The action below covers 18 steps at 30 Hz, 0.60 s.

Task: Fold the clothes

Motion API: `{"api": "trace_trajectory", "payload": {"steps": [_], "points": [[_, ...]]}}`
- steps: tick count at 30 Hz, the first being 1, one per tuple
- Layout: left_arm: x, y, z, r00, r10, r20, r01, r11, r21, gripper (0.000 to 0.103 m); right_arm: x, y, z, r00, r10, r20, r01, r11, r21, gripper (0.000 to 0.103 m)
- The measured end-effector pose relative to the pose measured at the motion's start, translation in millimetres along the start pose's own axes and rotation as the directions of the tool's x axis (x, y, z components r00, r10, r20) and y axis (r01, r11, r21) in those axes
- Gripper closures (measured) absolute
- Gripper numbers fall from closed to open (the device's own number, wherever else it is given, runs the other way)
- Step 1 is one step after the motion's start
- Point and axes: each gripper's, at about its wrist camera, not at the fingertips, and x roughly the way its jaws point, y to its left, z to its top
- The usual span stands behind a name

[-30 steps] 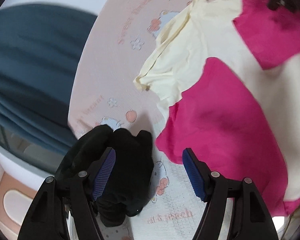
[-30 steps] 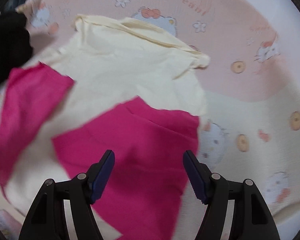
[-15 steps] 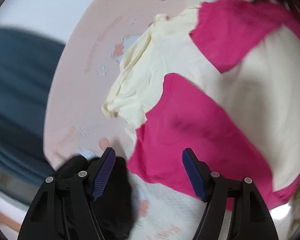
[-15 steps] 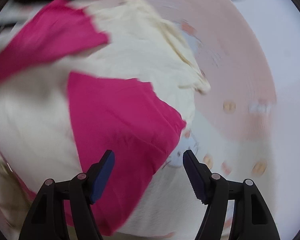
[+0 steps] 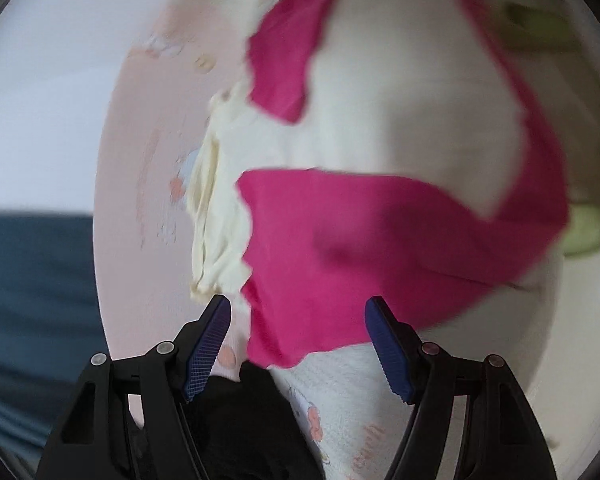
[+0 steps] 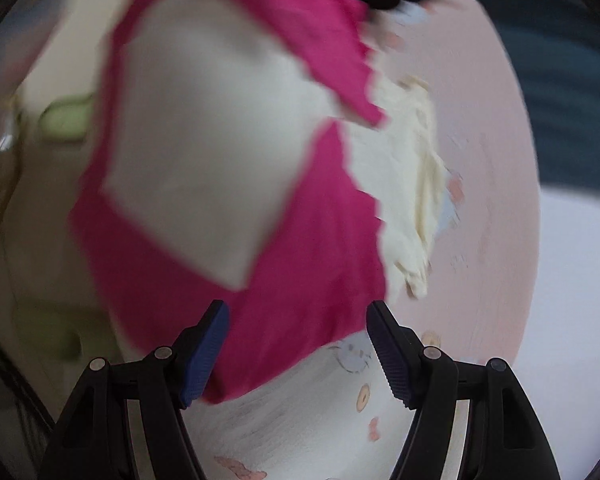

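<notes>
Pink cartoon-print bed sheet [image 5: 140, 184]; cream-and-magenta garment [image 5: 380, 240] spread across it. Left gripper [image 5: 298, 344] and right gripper [image 6: 298, 344] both spread, empty.

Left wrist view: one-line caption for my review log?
Open left gripper above a pink-and-cream garment on a cartoon-print sheet, black cloth below.

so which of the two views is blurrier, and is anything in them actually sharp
Right wrist view is blurrier: the pink and cream garment smears with soft edges, and the cartoon bedsheet print is streaked. Left wrist view is milder, the garment hem still readable. In both, only each open claw, right and left, is crisp; fisheye bends the edges.
</notes>
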Motion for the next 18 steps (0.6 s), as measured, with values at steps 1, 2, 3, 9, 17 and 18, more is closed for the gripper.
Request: {"api": "trace_trajectory", "payload": {"steps": [1,2,3,9,17,18], "points": [[-3,-8,-1,1.000,-0.013,0.012,0.013,1.000,0.027,0.035,-2,10,-1,1.000,-0.002,0.011,0.003,0.999,-0.042,0.033],[-6,-15,0,0.999,-0.042,0.014,0.041,0.999,0.033,0.035,-4,19,-2,1.000,-0.002,0.018,0.003,0.998,-0.069,0.033],[-8,-18,1,0.999,-0.050,0.012,0.050,0.998,0.028,0.035,-5,27,-4,1.000,-0.002,0.024,0.004,0.995,-0.096,0.032],[-11,-10,9,0.997,-0.067,0.027,0.068,0.998,-0.009,0.035,-9,60,-4,1.000,0.026,0.014,-0.024,0.993,-0.114,0.032],[-34,-15,13,0.993,-0.121,0.003,0.121,0.992,-0.037,0.035,6,87,7,1.000,-0.029,0.008,0.030,0.989,-0.142,0.032],[-38,-19,13,0.994,-0.110,0.012,0.111,0.994,-0.021,0.035,8,90,9,0.999,-0.052,0.014,0.054,0.987,-0.151,0.032]]}}
